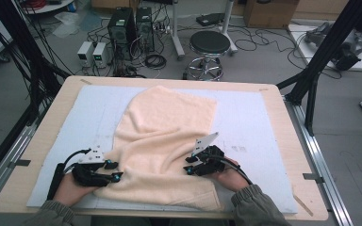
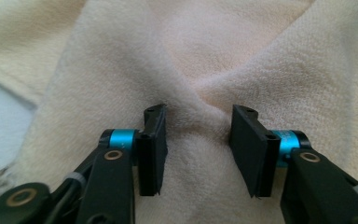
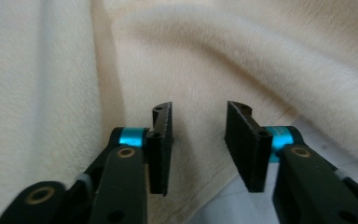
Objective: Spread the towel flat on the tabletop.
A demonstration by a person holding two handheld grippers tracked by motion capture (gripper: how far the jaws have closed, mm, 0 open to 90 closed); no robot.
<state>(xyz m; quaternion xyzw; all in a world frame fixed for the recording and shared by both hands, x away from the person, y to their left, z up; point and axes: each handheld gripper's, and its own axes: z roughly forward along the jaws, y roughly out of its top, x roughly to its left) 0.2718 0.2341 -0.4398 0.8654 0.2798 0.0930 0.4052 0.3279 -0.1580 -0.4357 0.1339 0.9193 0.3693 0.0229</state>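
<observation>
A cream towel [image 1: 165,136] lies rumpled and partly folded on a pale blue mat [image 1: 250,127]. My left gripper [image 1: 114,171] is at the towel's near left edge, open. In the left gripper view a raised fold of the towel [image 2: 242,56] runs between the open jaws of the left gripper [image 2: 198,149]. My right gripper [image 1: 190,165] rests on the towel's near right part, also open. In the right gripper view the right gripper [image 3: 198,144] straddles the towel [image 3: 242,56] near its edge, with a strip of mat [image 3: 223,205] below.
The mat covers a wooden table [image 1: 290,141]. Beyond its far edge stand a black stool [image 1: 209,44], computer towers [image 1: 122,28] and loose cables on the floor. Black frame posts [image 1: 320,56] rise at the right.
</observation>
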